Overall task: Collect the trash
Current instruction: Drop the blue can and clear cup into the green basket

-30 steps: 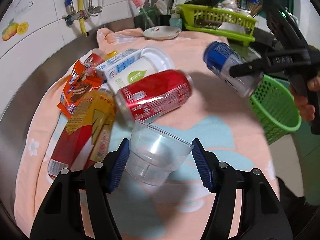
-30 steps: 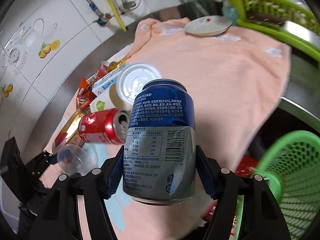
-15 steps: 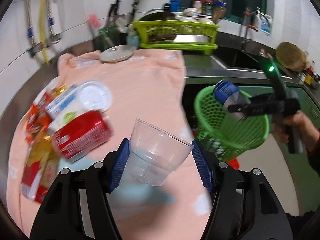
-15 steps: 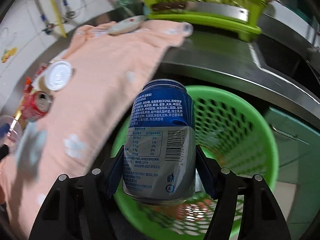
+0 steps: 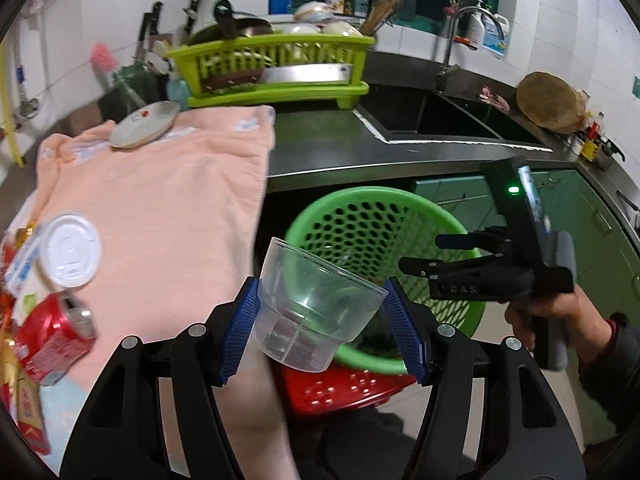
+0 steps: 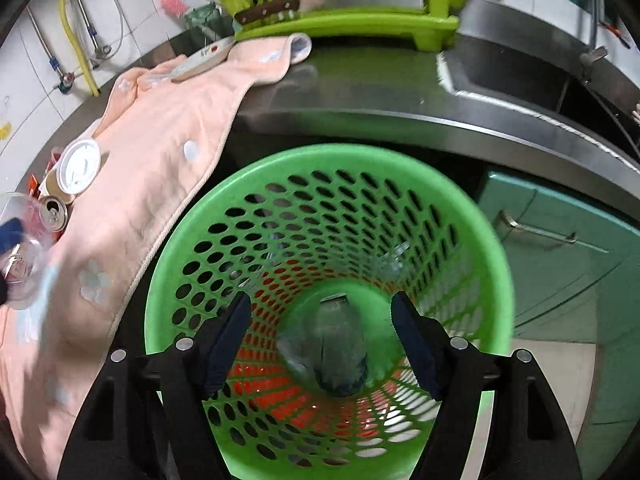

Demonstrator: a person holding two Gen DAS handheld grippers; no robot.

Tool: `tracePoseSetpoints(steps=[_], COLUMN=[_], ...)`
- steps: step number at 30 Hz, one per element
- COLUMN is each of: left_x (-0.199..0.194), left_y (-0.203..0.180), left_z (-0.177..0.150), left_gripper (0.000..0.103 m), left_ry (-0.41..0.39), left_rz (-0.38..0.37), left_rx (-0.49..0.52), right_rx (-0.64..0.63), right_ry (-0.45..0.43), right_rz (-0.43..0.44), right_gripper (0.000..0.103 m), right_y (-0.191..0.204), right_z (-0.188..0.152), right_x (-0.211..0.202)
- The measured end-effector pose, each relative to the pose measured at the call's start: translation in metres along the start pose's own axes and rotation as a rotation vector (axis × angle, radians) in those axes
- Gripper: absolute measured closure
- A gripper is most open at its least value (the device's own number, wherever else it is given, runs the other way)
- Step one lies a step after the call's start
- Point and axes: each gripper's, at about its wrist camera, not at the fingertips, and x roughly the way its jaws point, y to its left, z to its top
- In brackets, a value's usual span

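Right claw [image 6: 320, 340] opening above green basket [image 6: 496, 280], nothing between pads: blue can [image 6: 340, 348], gripped a moment ago, now inside basket. Left claw [image 5: 322, 320] clamped on clear plastic cup [image 5: 316, 312], carried off table [image 5: 168, 208] toward basket; deposit next.

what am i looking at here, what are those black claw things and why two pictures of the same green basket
The black claws are hand-held grippers, not a robot: a person squeezes one in each hand, and each carries a wide-angle camera looking out along its two fingers. So you get two views of one kitchen counter.

In the left view, the left gripper holds a clear plastic cup near the green basket; the right gripper and the hand holding it show over the basket.

The right view looks straight down into the basket. The right gripper is opening with nothing between its pads; a blurred can lies at the bottom.

On the pink towel remain a red can, a white lid and wrappers.
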Motion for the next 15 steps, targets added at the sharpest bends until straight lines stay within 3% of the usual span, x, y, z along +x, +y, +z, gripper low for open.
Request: tracePoseSetpoints(steps=[7,15], left_x=[0.044,0.067], left_y=[-0.030,-0.049], left_z=[0.008,0.008], left_gripper=[0.040,0.038], left_ry=[0.065,0.107], left_rz=[-0.046,-0.070], left_rx=[0.000,-0.007], right_rx=[0.003,0.025], right_ry=[-0.080,-0.140], right_rz=[-0.018,-0.005], right_gripper=[0.028,0.025], right_y=[-0.019,-0.028], right_z=[-0.002,-0.004], right_x=[-0.037,-0.065])
